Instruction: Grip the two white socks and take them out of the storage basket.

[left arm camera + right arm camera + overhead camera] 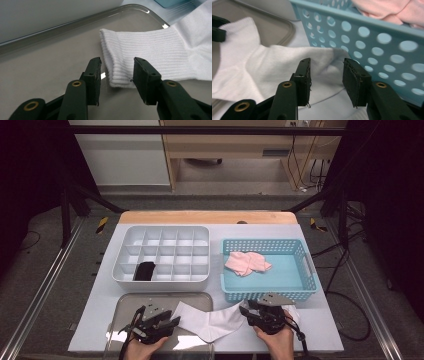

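A white sock (210, 320) lies flat at the table's front, its ribbed cuff (140, 57) on a clear tray (150, 299) and its toe end (332, 67) near the blue basket. My left gripper (172, 322) is open, jaws on either side of the cuff's corner (117, 75). My right gripper (245, 312) is also open, its jaws just above the toe end (325, 72), close to the basket wall. Neither one holds the sock.
A white divided organizer (162, 255) sits behind the tray, with a black sock (145, 271) in a front-left cell. The blue perforated basket (295, 270) to the right holds pink socks (246, 262). A hand (275, 345) grips each tool at the front edge.
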Tool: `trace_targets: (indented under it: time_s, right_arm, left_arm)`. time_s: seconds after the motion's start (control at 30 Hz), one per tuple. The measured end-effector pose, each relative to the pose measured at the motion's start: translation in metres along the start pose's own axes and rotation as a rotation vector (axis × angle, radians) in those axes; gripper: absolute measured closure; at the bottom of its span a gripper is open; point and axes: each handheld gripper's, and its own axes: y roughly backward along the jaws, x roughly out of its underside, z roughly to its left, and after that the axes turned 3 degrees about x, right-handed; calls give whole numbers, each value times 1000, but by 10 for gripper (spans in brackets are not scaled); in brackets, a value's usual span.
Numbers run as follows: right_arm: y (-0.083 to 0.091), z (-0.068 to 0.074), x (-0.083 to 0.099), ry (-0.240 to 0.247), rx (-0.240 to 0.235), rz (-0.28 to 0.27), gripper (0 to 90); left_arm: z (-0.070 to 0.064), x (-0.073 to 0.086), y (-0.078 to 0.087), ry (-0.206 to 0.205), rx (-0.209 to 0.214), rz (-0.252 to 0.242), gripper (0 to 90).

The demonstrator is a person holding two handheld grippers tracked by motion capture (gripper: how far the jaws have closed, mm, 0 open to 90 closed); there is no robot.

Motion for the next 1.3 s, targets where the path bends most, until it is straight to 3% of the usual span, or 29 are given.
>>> trace_targets:
  time_s: [0.17,0.23,0.37,0.47,0.53,0.77,0.87,0.97,1.0,1.03,1.13,1.23,1.3]
  right_arm:
    - [-13,1,2,35,41,65,565]
    - [-17,2,4,52,53,105,603]
    - [-15,3,5,62,77,117,726]
    - [-12,3,5,57,48,138,876]
    - [-9,2,5,34,4,150,893]
    - [19,8,19,7,-62,187,894]
    - [20,5,23,-9,-72,195,857]
    - [20,2,21,-30,-67,148,768]
    - [20,1,19,-27,-56,113,704]
    - [20,1,18,-17,-36,83,700]
    - [15,2,14,12,4,33,602]
    - [4,3,12,41,26,61,613]
    - [-1,4,13,55,22,111,704]
  left_arm:
    - [0,0,0,7,-7,1,685]
    - [1,0,0,10,-3,3,728]
    - [2,0,0,12,11,5,782]
    - [1,0,0,6,12,5,804]
    - [1,0,2,8,16,-1,812]
    - [5,-1,8,22,29,-15,813]
    - [6,-1,7,14,24,-11,802]
    - [6,-1,6,-1,21,-15,781]
    - [6,-2,6,1,18,-20,777]
    - [7,-2,5,2,16,-21,772]
    - [8,-2,3,12,18,-21,774]
    - [10,-2,2,21,22,-19,790]
    - [11,-2,1,27,26,-20,803]
